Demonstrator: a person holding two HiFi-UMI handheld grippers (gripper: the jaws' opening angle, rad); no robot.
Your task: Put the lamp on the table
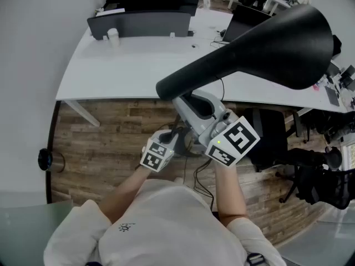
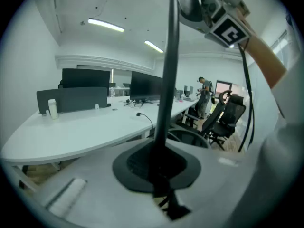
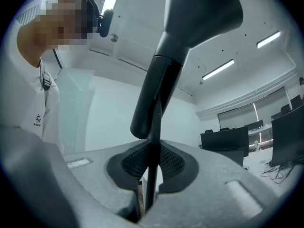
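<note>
The left tongs (image 2: 159,174) are pressed shut on the thin black stem of the lamp (image 1: 260,49), and the right tongs (image 3: 149,184) pinch the same stem further along, nearer the shade. There is one lamp, held by two tongs. It hangs in the air above the wooden floor (image 1: 100,143), at the edge of the white counter (image 1: 138,65). Its long axis slants from the tongs up toward the counter, and the wide flared shade is the far end.
</note>
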